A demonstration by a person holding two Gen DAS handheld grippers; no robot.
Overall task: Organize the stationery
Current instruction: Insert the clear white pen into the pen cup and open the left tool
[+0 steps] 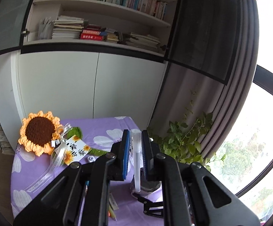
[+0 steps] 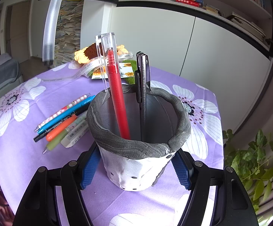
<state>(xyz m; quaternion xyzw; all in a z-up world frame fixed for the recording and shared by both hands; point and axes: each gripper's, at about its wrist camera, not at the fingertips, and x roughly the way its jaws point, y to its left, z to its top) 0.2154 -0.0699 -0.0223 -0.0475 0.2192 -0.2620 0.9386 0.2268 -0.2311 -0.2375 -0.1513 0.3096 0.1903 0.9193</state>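
My left gripper [image 1: 135, 141] is shut on a white translucent pen [image 1: 137, 160], held upright above the grey pen holder [image 1: 146, 186]. The same pen shows at the upper left of the right wrist view [image 2: 50, 24], off to the holder's left. My right gripper [image 2: 134, 166] is shut on the grey and white pen holder [image 2: 136, 162], which stands on the purple flowered cloth [image 2: 19, 150]. In the holder stand a red pen with a clear cap [image 2: 117, 98] and dark scissors [image 2: 143, 82]. Several pens [image 2: 61, 120] and an eraser [image 2: 74, 133] lie left of the holder.
A crochet sunflower [image 1: 39, 131] with ribbon and a card [image 1: 76, 148] lies at the table's far left. White cabinets and bookshelves [image 1: 98, 18] stand behind. A green plant [image 1: 187, 141] and a curtain are at the right, by the window.
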